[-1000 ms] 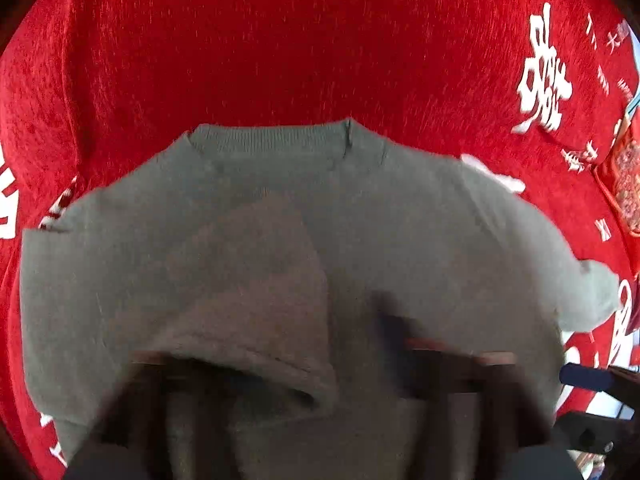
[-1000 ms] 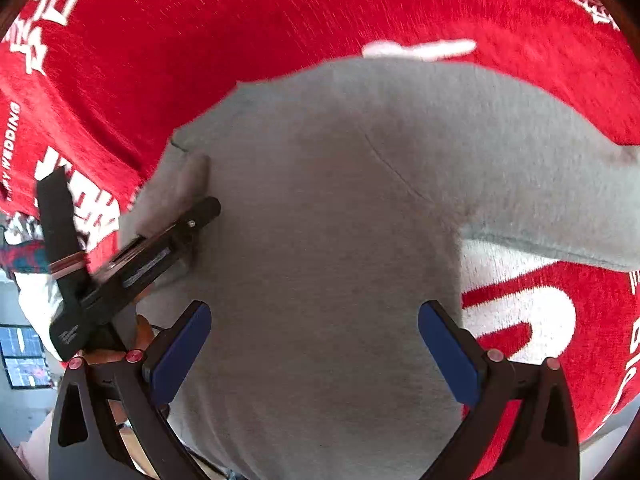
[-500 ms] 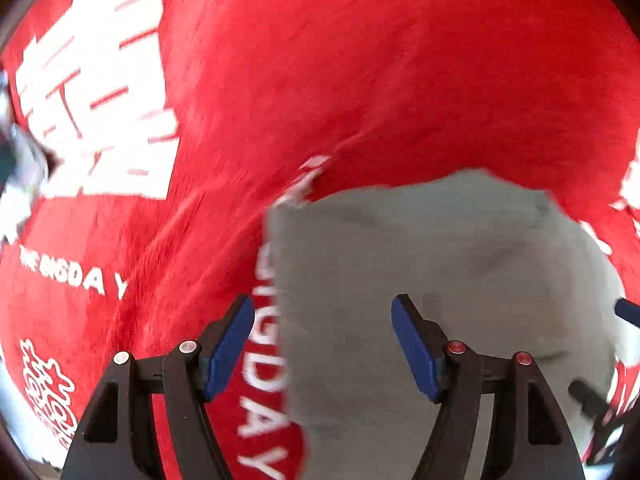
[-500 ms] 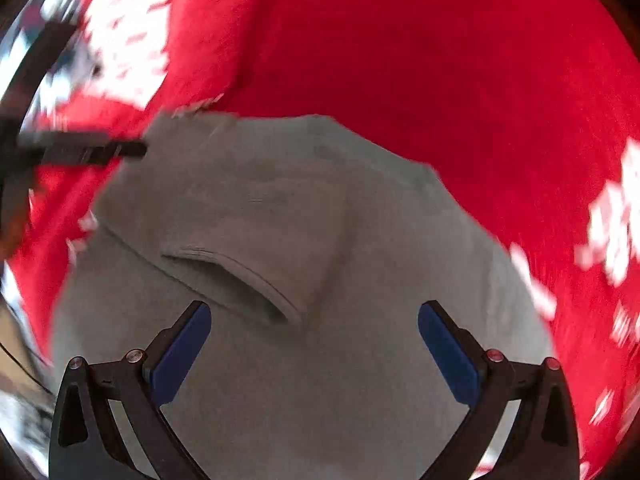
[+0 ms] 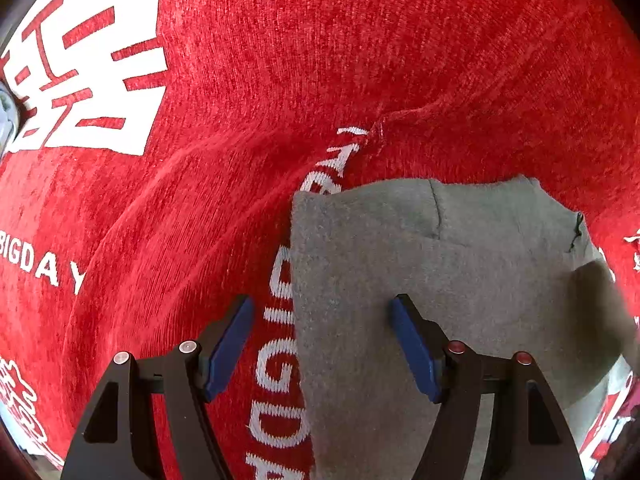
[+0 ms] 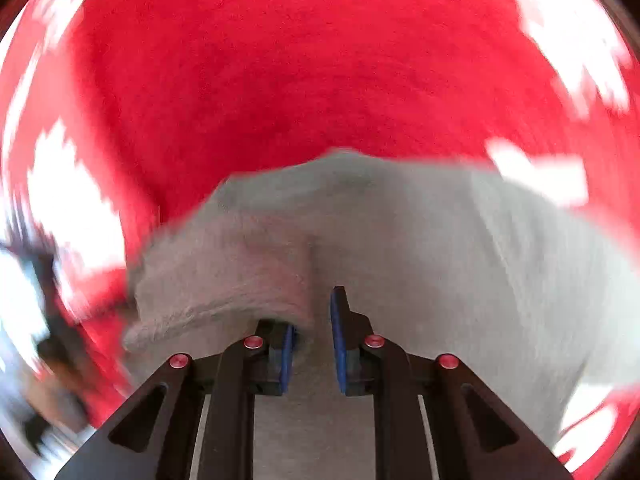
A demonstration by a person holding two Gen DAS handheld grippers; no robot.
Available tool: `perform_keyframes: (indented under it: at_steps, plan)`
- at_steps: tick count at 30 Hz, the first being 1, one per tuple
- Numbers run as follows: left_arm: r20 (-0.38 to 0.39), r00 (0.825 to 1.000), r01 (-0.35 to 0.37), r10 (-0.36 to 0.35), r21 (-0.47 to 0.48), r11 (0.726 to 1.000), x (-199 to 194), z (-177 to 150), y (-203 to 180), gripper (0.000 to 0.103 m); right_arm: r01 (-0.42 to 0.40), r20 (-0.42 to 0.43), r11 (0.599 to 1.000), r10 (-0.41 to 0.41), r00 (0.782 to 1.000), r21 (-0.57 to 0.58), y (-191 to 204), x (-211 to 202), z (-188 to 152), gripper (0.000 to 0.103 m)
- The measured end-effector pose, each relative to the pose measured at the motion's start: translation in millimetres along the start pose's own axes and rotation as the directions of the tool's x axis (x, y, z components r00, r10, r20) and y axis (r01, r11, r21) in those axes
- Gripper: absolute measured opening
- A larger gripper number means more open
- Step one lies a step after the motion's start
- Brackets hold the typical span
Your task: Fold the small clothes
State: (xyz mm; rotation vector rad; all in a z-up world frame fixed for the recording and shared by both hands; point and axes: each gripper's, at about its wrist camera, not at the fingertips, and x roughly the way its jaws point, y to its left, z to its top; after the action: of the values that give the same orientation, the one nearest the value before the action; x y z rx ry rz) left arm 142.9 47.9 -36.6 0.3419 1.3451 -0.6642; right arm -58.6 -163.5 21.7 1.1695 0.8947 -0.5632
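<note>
- Left gripper (image 5: pixel 322 344): jaws wide, straddling the sweater's (image 5: pixel 440 280) left edge on the red cloth (image 5: pixel 280 60).
- Right gripper (image 6: pixel 312 344): jaws narrow, just closing around a raised sweater fold (image 6: pixel 224 280); grip unclear.

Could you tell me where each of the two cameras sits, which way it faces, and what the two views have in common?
Left wrist: on the left gripper, looking steeply down at the grey garment's left edge and the red cloth; its own jaws stand open.
Right wrist: on the right gripper, looking down, blurred, at the garment; its jaws have just been closing around a raised fold.
Shared: the same garment and the white-lettered red cloth.
</note>
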Motion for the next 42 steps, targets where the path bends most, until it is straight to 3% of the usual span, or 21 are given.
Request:
perform_keyframes:
  at_steps: [1,2,4,6,9,11,13,15,17,18,19,20,24,29,32,33,34,36,38,40,42]
  plan:
    - [-0.004,1.000,0.006,-0.006,-0.008,1.000,0,5,7,0.072,-0.033,-0.004,0.994,0.034,0.999,0.105,-18,-1,-2,0.072]
    - [-0.007,1.000,0.010,-0.010,-0.012,1.000,0,7,11,0.072,-0.070,-0.001,0.977,0.071,0.997,0.203,-35,-3,-6,0.083]
    - [-0.012,1.000,0.018,-0.018,-0.018,1.000,1,14,15,0.072,-0.161,-0.002,0.936,0.170,0.985,0.313,-49,-7,-21,0.086]
    - [-0.014,1.000,0.021,-0.021,-0.011,1.000,0,19,17,0.072,-0.221,-0.051,0.929,0.246,0.968,0.297,-35,-4,-32,0.086]
    - [-0.028,0.999,0.043,-0.043,0.005,0.999,-1,27,22,0.072,-0.349,-0.210,0.897,0.409,0.888,0.270,26,30,-75,0.086]
    - [-0.044,0.996,0.076,-0.076,0.005,0.997,3,35,20,0.072,-0.376,-0.290,0.884,0.451,0.844,0.278,64,62,-100,0.086]
    - [-0.041,0.995,0.091,-0.090,0.010,0.996,1,41,22,0.059,-0.397,-0.322,0.863,0.489,0.810,0.313,90,96,-114,0.085]
    - [-0.044,0.992,0.122,-0.122,0.013,0.992,-1,42,24,0.028,-0.395,-0.332,0.849,0.508,0.795,0.351,112,127,-126,0.084]
    - [-0.044,0.986,0.161,-0.161,0.006,0.987,-4,47,29,0.016,-0.376,-0.330,0.852,0.496,0.803,0.363,118,143,-121,0.072]
    - [-0.043,0.984,0.173,-0.172,0.007,0.985,-5,49,31,0.015,-0.358,-0.329,0.860,0.479,0.814,0.364,119,147,-121,0.053]
    - [-0.040,0.983,0.181,-0.181,0.010,0.983,-8,50,34,0.013,-0.343,-0.329,0.865,0.465,0.822,0.365,121,150,-121,0.014]
    - [-0.038,0.981,0.189,-0.188,0.014,0.982,-11,50,37,0.013,-0.341,-0.330,0.864,0.465,0.821,0.370,121,152,-120,0.007]
    - [-0.020,0.980,0.197,-0.196,0.049,0.979,-20,56,53,0.013,-0.388,-0.335,0.852,0.501,0.798,0.351,126,143,-123,0.007]
    - [-0.025,0.986,0.166,-0.165,0.061,0.984,-12,56,69,0.013,-0.323,-0.392,0.871,0.461,0.796,0.370,129,166,-140,0.007]
    - [-0.015,0.988,0.156,-0.156,0.043,0.987,-17,56,73,0.013,-0.315,-0.424,0.905,0.414,0.805,0.286,129,144,-131,0.031]
    - [-0.010,0.989,0.145,-0.145,0.040,0.989,-20,56,72,0.013,-0.320,-0.409,0.915,0.397,0.821,0.247,124,131,-125,0.052]
    - [-0.001,0.991,0.132,-0.132,0.037,0.991,-26,56,72,0.013,-0.313,-0.374,0.929,0.367,0.852,0.198,121,114,-113,0.064]
    - [0.021,0.992,0.120,-0.121,0.043,0.992,-39,54,72,0.013,-0.248,-0.295,0.958,0.280,0.913,0.143,92,79,-89,0.064]
    - [0.043,0.992,0.113,-0.116,0.067,0.991,-52,50,68,0.013,-0.166,-0.213,0.970,0.203,0.956,0.179,55,52,-66,0.064]
    - [0.049,0.992,0.109,-0.113,0.084,0.991,-58,44,58,0.013,-0.091,-0.137,0.969,0.125,0.983,0.231,18,31,-45,0.064]
    - [0.051,0.994,0.094,-0.099,0.095,0.991,-58,37,48,0.013,-0.036,-0.090,0.960,0.063,0.994,0.278,-7,21,-31,0.064]
